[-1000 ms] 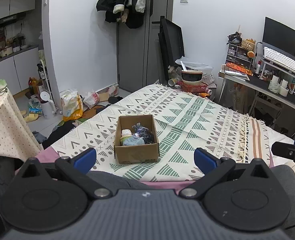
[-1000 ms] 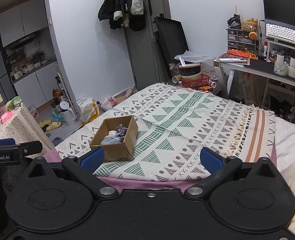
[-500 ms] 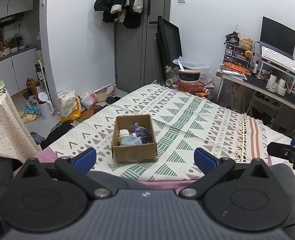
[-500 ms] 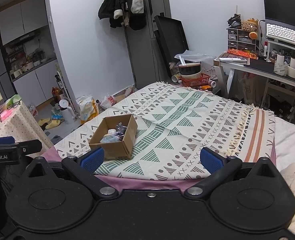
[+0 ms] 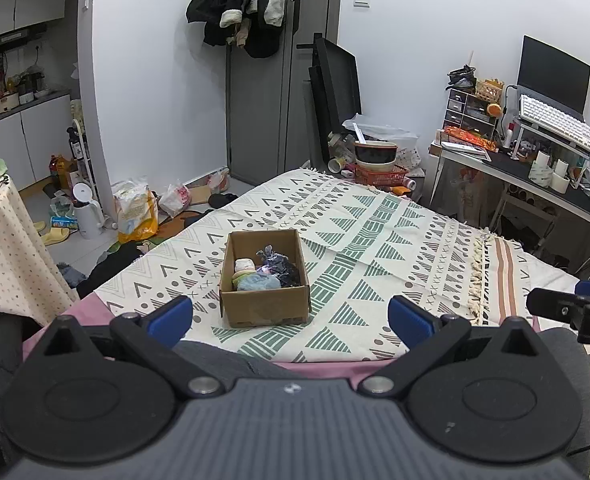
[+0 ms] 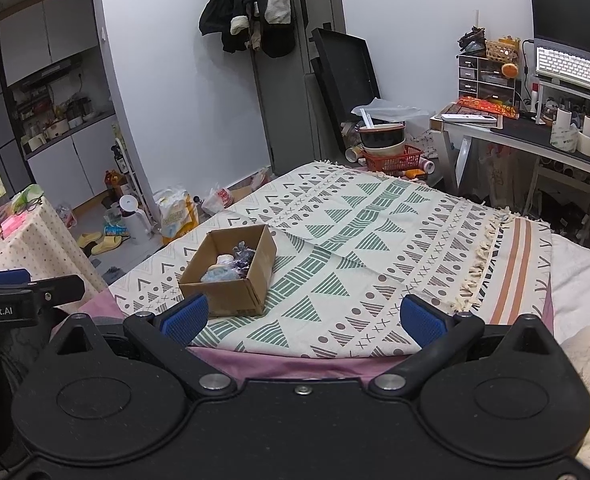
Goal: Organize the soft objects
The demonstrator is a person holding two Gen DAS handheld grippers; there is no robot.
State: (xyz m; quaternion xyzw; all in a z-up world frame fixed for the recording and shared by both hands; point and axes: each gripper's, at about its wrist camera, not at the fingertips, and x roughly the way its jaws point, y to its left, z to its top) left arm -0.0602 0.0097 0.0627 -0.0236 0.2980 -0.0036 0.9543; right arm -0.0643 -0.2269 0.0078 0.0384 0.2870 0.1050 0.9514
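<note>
A woven cotton-looking blanket (image 5: pixel 375 240), matt and printed with green triangles, is covering the bed, its fringe (image 5: pixel 477 276) showing as rough cream tassels at the right of the frame. In the middle a box (image 5: pixel 263 308) of plain brown cardboard is sitting dull and slightly scuffed, holding soft cloth bundles (image 5: pixel 255 280) and a crinkly dark bag (image 5: pixel 279 268) that is catching the light. The left claw (image 5: pixel 291 316) is showing matt black plastic with textured blue rubbery pads (image 5: pixel 409 316) and shiny metal screws (image 5: pixel 199 385); the right claw (image 6: pixel 301 316) is looking the same.
</note>
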